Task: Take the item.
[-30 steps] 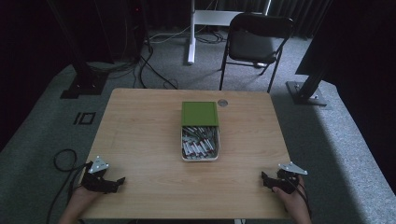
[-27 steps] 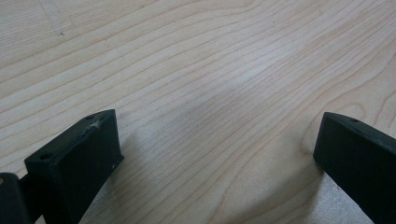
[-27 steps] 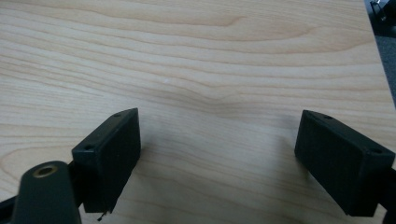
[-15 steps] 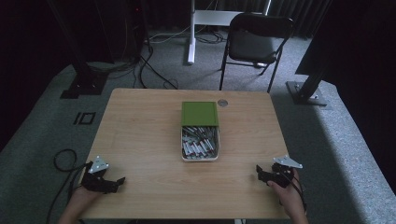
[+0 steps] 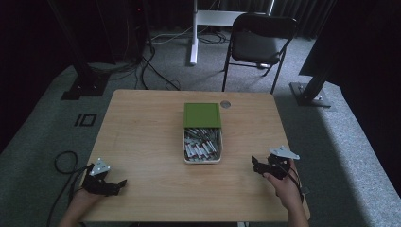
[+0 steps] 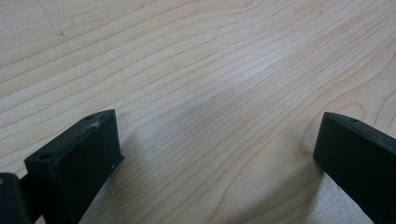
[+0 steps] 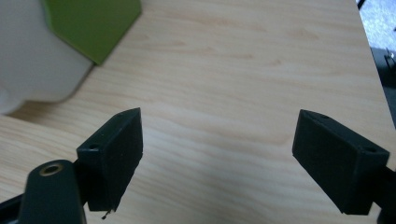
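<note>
A white box (image 5: 202, 146) holding several small silvery and green pieces sits at the table's middle, its green lid (image 5: 202, 115) slid back over the far half. My left gripper (image 5: 119, 184) rests open at the near left corner, nothing between its jaws, bare wood ahead (image 6: 219, 140). My right gripper (image 5: 255, 165) is open near the right edge, lifted slightly and pointing left toward the box. In the right gripper view (image 7: 219, 154) the white box wall (image 7: 37, 60) and green lid (image 7: 93, 25) show at upper left.
The wooden table (image 5: 142, 137) has a round grommet (image 5: 225, 104) at its far edge. A black folding chair (image 5: 257, 42) and a white stand (image 5: 195, 33) are behind the table. Cables trail on the grey carpet at left.
My right gripper has moved left and away from the table's near edge, turning toward the box. The left gripper has stayed put.
</note>
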The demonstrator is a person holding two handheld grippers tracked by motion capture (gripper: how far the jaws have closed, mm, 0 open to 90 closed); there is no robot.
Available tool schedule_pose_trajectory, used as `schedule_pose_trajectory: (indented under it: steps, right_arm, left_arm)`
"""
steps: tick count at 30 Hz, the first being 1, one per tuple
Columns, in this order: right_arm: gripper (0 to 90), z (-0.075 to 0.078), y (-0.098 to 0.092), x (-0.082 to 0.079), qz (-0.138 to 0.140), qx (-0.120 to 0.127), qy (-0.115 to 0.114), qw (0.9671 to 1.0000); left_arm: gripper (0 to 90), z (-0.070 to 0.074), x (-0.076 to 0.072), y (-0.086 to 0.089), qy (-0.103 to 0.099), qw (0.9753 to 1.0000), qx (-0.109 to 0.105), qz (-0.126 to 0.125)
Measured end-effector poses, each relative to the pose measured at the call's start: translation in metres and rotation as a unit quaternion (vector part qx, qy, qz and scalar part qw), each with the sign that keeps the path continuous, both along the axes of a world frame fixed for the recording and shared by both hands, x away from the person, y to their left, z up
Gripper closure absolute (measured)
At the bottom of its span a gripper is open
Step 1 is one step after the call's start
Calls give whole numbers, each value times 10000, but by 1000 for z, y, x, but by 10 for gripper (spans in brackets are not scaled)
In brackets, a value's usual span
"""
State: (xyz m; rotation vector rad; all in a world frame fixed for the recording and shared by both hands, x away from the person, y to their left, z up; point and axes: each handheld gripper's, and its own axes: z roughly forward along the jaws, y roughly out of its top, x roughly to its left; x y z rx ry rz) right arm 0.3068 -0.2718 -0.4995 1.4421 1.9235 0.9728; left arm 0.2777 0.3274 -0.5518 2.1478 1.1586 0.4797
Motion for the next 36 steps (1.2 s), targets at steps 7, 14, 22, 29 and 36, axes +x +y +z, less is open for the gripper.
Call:
schedule_pose_trajectory:
  steps: [7,14,22,29,36]
  right_arm:
    - [167,15,19,8,226,38,-157,9996]
    - [184,27,41,15,484,81,-296,9984]
    - [186,38,66,20,789,143,-406,9960]
    - [202,47,84,21,1021,176,-493,9934]
    - [222,51,103,22,1291,179,-538,9900]
  left_arm:
    - [14,0,0,0,0,10000,0,0]
    - [14,0,0,0,0,10000,-1,1]
    - [14,0,0,0,0,10000,-1,0]
    - [14,0,0,0,1,10000,-1,0]
    - [14,0,0,0,-1,10000,-4,3]
